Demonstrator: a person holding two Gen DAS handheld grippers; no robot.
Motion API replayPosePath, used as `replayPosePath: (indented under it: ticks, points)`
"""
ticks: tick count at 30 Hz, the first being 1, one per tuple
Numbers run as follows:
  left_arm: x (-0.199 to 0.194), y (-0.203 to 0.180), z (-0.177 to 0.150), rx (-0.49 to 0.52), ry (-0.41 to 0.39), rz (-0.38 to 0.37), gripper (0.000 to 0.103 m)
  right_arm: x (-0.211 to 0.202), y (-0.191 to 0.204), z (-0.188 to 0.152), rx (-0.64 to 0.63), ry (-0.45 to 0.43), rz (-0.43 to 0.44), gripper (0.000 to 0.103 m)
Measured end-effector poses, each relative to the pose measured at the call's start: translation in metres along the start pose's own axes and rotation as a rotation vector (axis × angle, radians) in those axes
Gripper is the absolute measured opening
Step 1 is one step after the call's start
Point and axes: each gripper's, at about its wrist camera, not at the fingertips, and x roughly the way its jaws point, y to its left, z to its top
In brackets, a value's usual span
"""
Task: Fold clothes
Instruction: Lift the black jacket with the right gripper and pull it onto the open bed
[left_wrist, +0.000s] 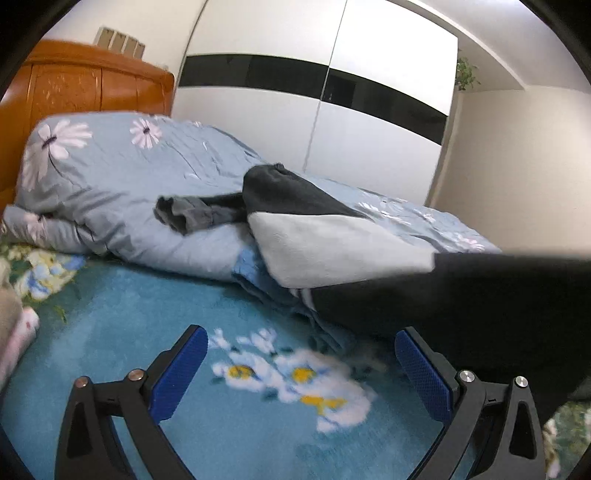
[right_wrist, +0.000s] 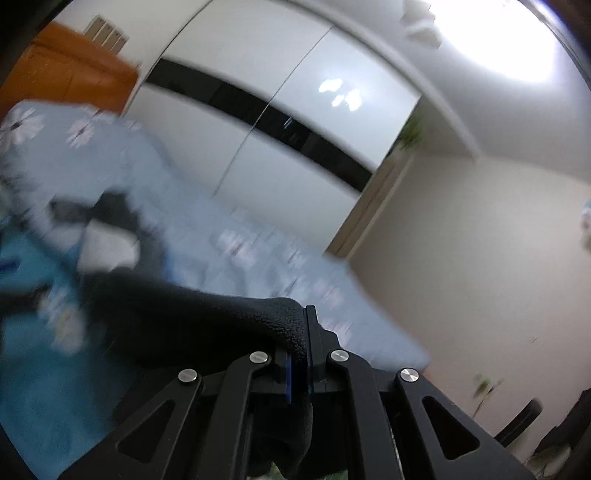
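The blue-padded fingers (left_wrist: 424, 373) of the left gripper (left_wrist: 301, 369) stand spread wide apart above the teal bedspread with white and yellow flowers (left_wrist: 147, 306), holding nothing. The fingers of the right gripper (right_wrist: 299, 354) are pressed together, pinching a fold of the black fleece garment (right_wrist: 207, 325) between their blue pads.

In the left wrist view, that black fleece garment (left_wrist: 480, 306) stretches in from the right edge, lifted off the bed and passing just behind the left gripper's right finger. Its far end reaches toward the pale blue duvet with white daisy print (left_wrist: 122, 177) that lies heaped across the bed. On the duvet rests a dark grey and light grey folded garment (left_wrist: 317, 229), and just beside it a small crumpled grey cloth (left_wrist: 181, 216). Behind the duvet stand the orange wooden headboard (left_wrist: 85, 85) and the white wardrobe with a black band (left_wrist: 314, 85).

The right wrist view is blurred; the duvet (right_wrist: 258, 258) and wardrobe (right_wrist: 280, 122) show only roughly.
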Motion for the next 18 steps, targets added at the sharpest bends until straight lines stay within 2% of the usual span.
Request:
replayPosePath:
  ticks: [5,8,12,14,16,18]
  points:
    - [-0.013,-0.004,-0.024,-0.048,0.117,-0.106,0.103,-0.020,0.030,-0.053,0.004,0.108,0.158,0.005]
    - [-0.026,-0.015,-0.037,-0.021,0.161,-0.112,0.103,-0.032,0.048,-0.084,0.007,0.172,0.253,0.005]
    - [-0.056,-0.023,-0.043,-0.014,0.178,-0.135,0.103,-0.048,0.072,-0.126,0.011,0.258,0.380,0.005]
    - [-0.073,-0.026,-0.044,-0.015,0.186,-0.136,0.103,-0.041,0.097,-0.137,0.006,0.317,0.455,0.005]
    - [-0.089,-0.029,-0.046,-0.014,0.194,-0.134,0.103,-0.035,0.121,-0.148,-0.004,0.361,0.497,0.006]
    - [-0.100,-0.032,-0.048,-0.004,0.207,-0.127,0.103,-0.030,0.139,-0.156,-0.032,0.391,0.501,0.006]
